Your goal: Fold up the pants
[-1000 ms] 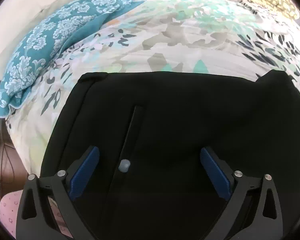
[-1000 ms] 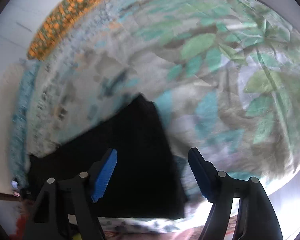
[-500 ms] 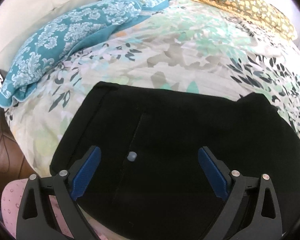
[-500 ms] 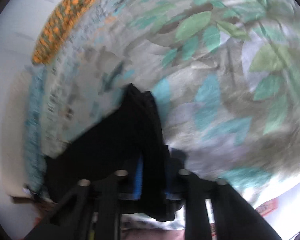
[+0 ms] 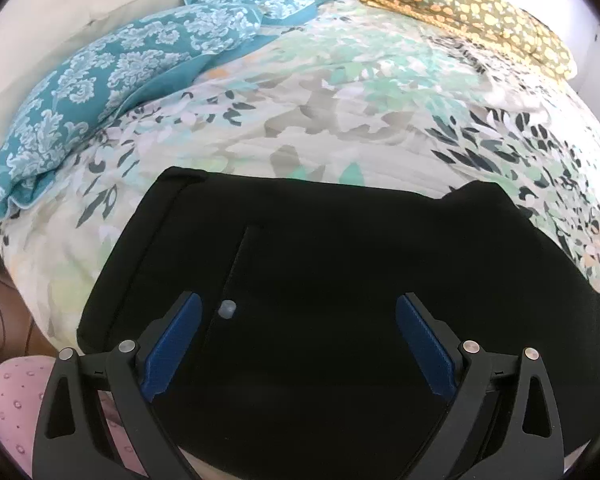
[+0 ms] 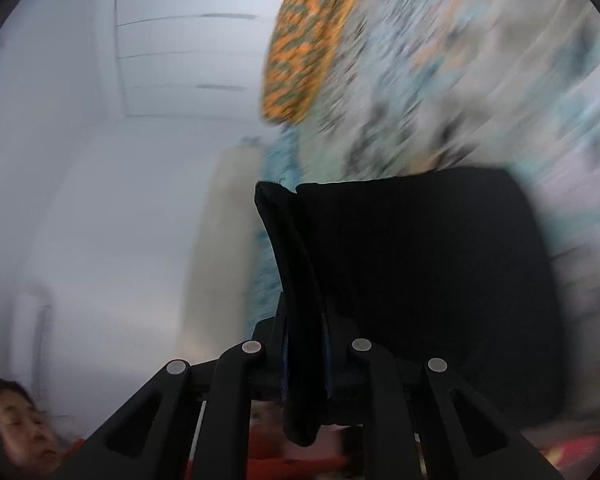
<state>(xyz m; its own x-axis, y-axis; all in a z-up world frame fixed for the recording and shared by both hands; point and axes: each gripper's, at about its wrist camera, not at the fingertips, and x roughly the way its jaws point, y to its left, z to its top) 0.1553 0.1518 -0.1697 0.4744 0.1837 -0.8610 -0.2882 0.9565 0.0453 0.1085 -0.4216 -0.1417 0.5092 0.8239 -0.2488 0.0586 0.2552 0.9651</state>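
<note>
Black pants (image 5: 340,264) lie spread on a leaf-patterned bedspread (image 5: 340,120), waist end near me, with a pale button (image 5: 227,309) beside the fly. My left gripper (image 5: 298,312) hovers just above the waist area, open, nothing between its blue pads (image 5: 420,336). In the right wrist view my right gripper (image 6: 306,328) is shut on a bunched edge of the black pants (image 6: 420,280), which rises between the pads and drapes to the right. That view is motion-blurred.
A teal damask pillow (image 5: 112,72) lies at the bed's upper left and an orange-spotted olive pillow (image 5: 472,12) at the upper right. A pink dotted cloth (image 5: 12,396) shows at the lower left. A person's head (image 6: 16,420) appears low left in the right wrist view.
My right gripper went from open to shut on the pants' edge, then swung sideways with the cloth lifted. The left gripper rose a little, showing more of the bed.
</note>
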